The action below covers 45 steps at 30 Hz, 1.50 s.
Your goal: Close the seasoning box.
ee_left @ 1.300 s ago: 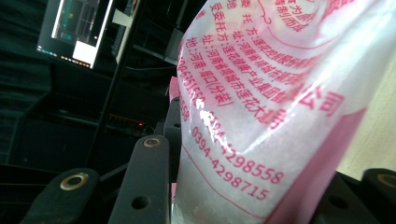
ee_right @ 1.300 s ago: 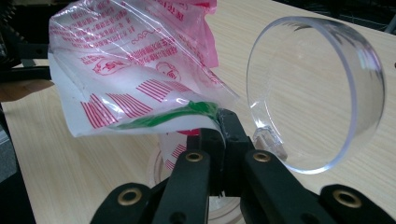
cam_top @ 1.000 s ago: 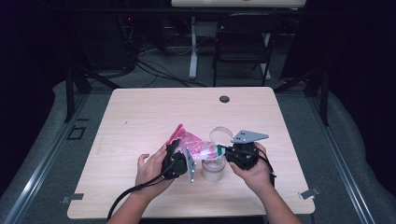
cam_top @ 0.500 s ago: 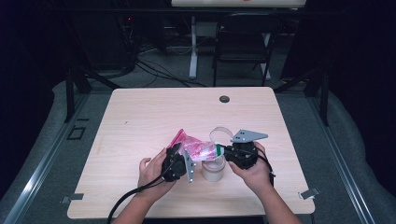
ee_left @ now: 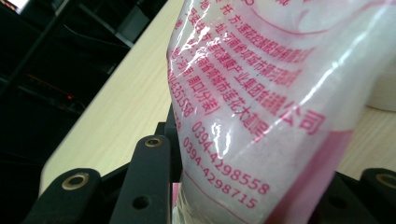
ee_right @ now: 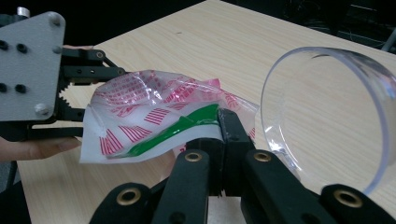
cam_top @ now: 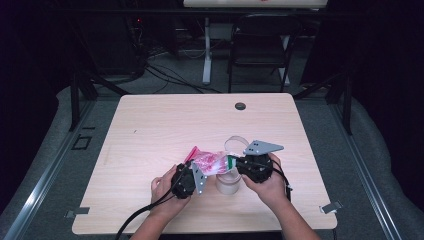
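Observation:
A clear plastic bag (cam_top: 212, 162) with red print and white powder hangs between both grippers above the table. My left gripper (cam_top: 194, 176) is shut on the bag's lower end. In the left gripper view the bag (ee_left: 261, 102) sits between the jaws of that gripper (ee_left: 261, 200). My right gripper (cam_top: 236, 164) is shut on the bag's green-striped edge (ee_right: 187, 123), its jaws pinched together (ee_right: 229, 128). The left gripper (ee_right: 70, 100) also shows in the right gripper view, gripping the bag's far end. A clear cup (cam_top: 227, 184) with white contents stands under the bag.
A clear round container (ee_right: 327, 116) sits just beyond the right gripper, seen as a ring (cam_top: 235, 144) in the high view. The wooden table (cam_top: 165, 125) has a dark grommet (cam_top: 240, 106) near its far edge. A chair (cam_top: 260, 45) stands behind the table.
The left gripper with its end of the bag has edged slightly toward the table's front edge. The right gripper has kept still.

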### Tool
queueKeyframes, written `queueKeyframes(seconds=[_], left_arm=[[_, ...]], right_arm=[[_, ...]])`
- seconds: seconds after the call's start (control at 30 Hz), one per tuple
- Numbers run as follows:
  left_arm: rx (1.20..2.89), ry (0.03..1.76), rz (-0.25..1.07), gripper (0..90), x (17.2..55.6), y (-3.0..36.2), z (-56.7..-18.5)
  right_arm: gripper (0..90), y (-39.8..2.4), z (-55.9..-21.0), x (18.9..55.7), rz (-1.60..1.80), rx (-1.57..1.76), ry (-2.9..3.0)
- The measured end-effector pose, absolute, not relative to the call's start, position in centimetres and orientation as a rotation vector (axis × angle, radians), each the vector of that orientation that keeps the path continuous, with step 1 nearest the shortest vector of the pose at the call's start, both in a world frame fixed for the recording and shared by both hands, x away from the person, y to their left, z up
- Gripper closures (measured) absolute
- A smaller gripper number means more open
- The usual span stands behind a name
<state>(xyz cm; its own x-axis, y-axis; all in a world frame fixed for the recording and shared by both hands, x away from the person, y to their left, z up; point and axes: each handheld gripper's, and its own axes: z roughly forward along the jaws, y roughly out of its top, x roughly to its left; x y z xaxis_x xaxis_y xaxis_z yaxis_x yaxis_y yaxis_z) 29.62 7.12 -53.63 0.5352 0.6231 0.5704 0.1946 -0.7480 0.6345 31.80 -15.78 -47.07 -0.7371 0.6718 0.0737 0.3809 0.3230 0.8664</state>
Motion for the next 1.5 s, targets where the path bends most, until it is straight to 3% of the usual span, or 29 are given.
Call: queueKeyframes(seconds=[0.7, 1.1, 1.5], left_arm=[[2.243, 0.786, 0.889, 70.5, 30.0, 7.3, -56.0], [2.196, 0.848, 0.763, 72.9, 30.8, 8.3, -56.4], [2.141, 0.909, 0.657, 73.2, 31.1, 9.2, -56.5]], right_arm=[[88.3, -14.9, -47.6, 31.8, 1.368, 0.922, 2.324], [67.6, -15.3, -47.2, 31.9, 1.458, 0.934, 2.313], [55.9, -15.5, -46.6, 31.7, 1.532, 0.923, 2.294]])
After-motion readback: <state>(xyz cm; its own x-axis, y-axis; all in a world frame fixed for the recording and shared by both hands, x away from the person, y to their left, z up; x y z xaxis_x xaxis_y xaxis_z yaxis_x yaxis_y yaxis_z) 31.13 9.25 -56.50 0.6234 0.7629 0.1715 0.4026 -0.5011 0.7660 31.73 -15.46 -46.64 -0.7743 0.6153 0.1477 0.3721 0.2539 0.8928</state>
